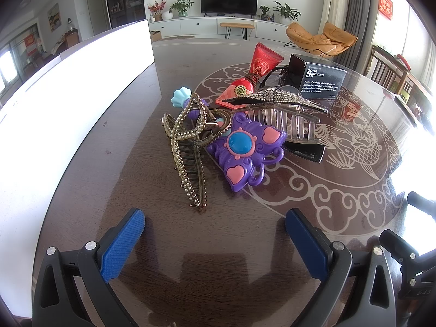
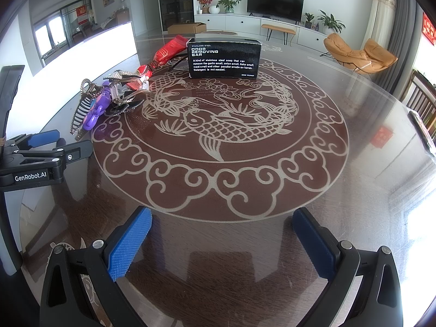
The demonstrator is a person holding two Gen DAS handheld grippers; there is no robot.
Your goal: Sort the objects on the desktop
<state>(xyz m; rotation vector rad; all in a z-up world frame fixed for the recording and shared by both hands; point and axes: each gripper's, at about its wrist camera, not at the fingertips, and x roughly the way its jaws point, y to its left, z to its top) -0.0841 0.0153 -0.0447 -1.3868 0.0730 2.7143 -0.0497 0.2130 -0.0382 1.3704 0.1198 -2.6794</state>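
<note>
A pile lies on the dark round table [image 1: 136, 179]: a gold rhinestone hair claw [image 1: 188, 147], a purple butterfly toy [image 1: 242, 150], a clear rhinestone claw clip [image 1: 278, 109], a red tube [image 1: 261, 65], black glasses [image 1: 272, 76] and a black "Odor Removing Bar" box [image 1: 316, 77]. My left gripper [image 1: 215, 223] stands open just short of the gold claw, nothing between its blue pads. My right gripper [image 2: 222, 226] is open over the fish pattern, well short of the box [image 2: 223, 58]. The pile [image 2: 109, 100] sits to its left, and the left gripper [image 2: 41, 150] shows at the left edge.
A tall white container wall [image 1: 81, 87] stands left of the pile. The carp medallion [image 2: 218, 125] fills the table's middle. Wooden chairs [image 2: 422, 100] stand past the right rim. A TV, plants and orange loungers are far behind.
</note>
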